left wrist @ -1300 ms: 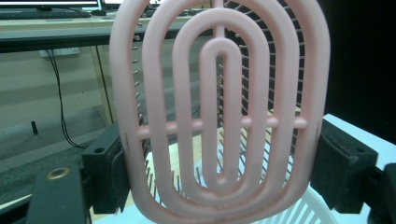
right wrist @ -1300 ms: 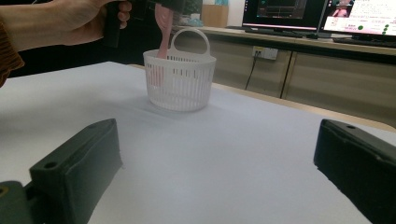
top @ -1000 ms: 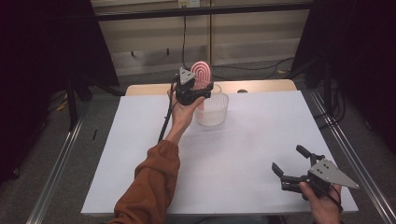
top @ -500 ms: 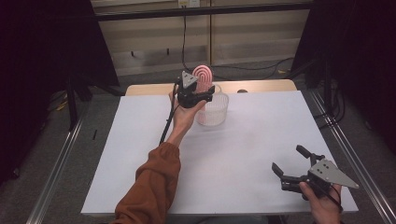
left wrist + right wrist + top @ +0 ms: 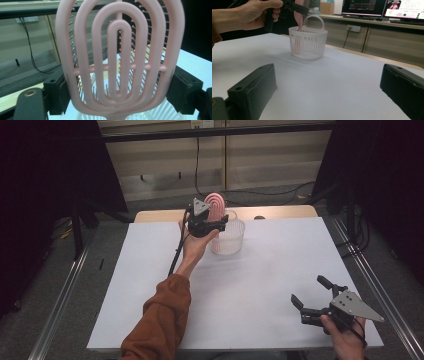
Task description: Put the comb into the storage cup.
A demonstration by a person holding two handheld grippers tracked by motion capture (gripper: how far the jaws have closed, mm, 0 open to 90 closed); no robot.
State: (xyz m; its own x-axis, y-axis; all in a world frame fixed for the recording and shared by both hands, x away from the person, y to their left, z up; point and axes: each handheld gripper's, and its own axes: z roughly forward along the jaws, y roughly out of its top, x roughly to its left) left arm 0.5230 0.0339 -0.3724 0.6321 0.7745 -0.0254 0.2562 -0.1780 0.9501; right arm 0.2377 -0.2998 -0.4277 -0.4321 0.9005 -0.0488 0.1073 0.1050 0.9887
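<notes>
Room: dark curtains hang on both sides, and pale wooden cupboards stand at the back with a black cable running down them. Two screens (image 5: pixel 384 8) glow on a far bench in the right gripper view.
Counter: a big white sheet (image 5: pixel 250 285) covers the counter, with a strip of light wood showing at its far edge.
Basket: a small white plastic basket (image 5: pixel 228 236) with slits in its wall and a thin handle stands near the far edge of the counter.
Brush: a pink hairbrush (image 5: pixel 120 60) with oval rings and many small pins stands upright, its handle reaching down into the basket.
Left gripper: the left gripper (image 5: pixel 214 222) is held up just above the basket. Its jaws stand wide and press on both sides of the brush head, so they grip the brush.
Right gripper: the right gripper (image 5: pixel 311 295) rests low over the near right corner of the counter, well apart from the basket. Its jaws are spread wide with nothing between them.
</notes>
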